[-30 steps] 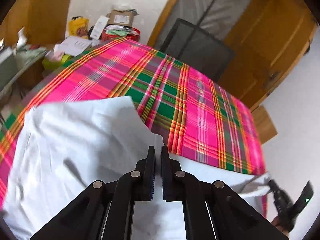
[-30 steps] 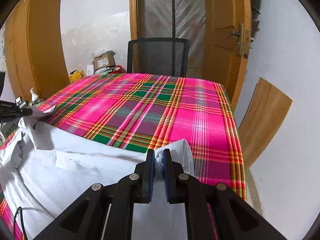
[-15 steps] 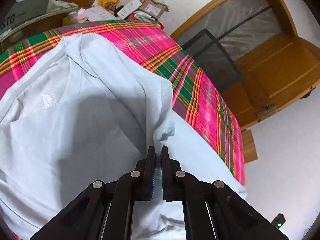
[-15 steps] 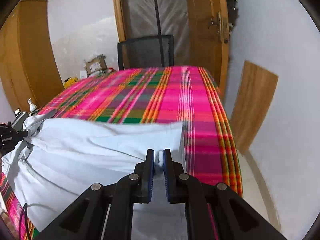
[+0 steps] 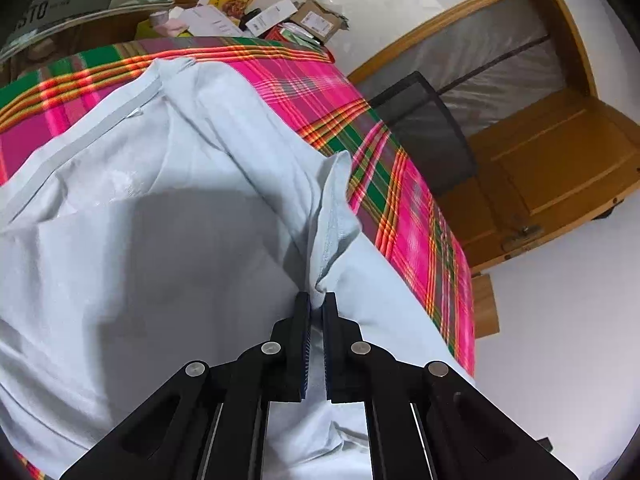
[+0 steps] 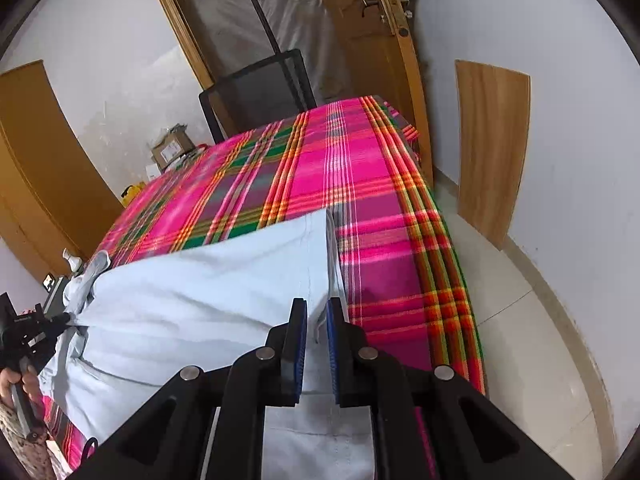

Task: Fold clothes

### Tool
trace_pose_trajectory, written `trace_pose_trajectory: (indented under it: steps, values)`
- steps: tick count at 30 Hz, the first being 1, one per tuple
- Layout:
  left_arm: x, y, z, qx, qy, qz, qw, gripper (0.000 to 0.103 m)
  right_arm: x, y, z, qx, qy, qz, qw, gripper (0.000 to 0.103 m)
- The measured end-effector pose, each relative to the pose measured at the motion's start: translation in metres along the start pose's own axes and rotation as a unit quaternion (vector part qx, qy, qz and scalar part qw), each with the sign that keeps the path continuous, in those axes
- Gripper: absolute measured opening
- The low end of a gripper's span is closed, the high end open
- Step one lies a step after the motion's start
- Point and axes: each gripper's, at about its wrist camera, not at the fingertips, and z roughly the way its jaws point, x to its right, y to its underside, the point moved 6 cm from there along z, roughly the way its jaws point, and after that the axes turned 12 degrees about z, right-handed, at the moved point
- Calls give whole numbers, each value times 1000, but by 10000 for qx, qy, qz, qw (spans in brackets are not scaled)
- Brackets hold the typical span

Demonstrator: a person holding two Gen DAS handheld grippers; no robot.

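A pale blue-white garment (image 5: pixel 160 260) lies spread over the pink plaid tablecloth (image 5: pixel 408 208). My left gripper (image 5: pixel 316 304) is shut on a bunched fold of it, with a hemmed flap standing up just ahead of the fingertips. In the right wrist view the garment (image 6: pixel 200 300) stretches leftward from my right gripper (image 6: pixel 317 308), which is shut on its right edge near a seam. The left gripper (image 6: pixel 60 318) shows at the far left of that view, pinching the other end, with a hand (image 6: pixel 16 380) holding it.
Bare plaid tablecloth (image 6: pixel 320 176) extends beyond the garment to the far edge. A black mesh chair (image 6: pixel 260 88) stands behind the table before a wooden door. Boxes and papers (image 5: pixel 316 20) pile up at the far left corner. A wooden board (image 6: pixel 492 144) leans on the right wall.
Both grippers carried the garment forward over the table, and it now covers more of the cloth. Both views have tilted. Each gripper has kept its hold.
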Motion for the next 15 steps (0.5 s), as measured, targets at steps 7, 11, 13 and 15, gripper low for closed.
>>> trace_pose_trajectory:
  steps: [7,11,13,15]
  values:
    - [-4,5,-3,24,20,-79,10000,5,-18,-1,11,-237,-278,-128,9993,19]
    - [-5,3,-8,69,41,-112,9999,5,-35,11,30,-715,-29,-657,9953,19]
    - [-8,1,-11,108,-9,-112,9999,5,-33,19,33,-865,96,-769,9932,19]
    - [-9,-1,-13,129,-27,-93,9999,5,-28,23,26,-803,89,-855,9931,18]
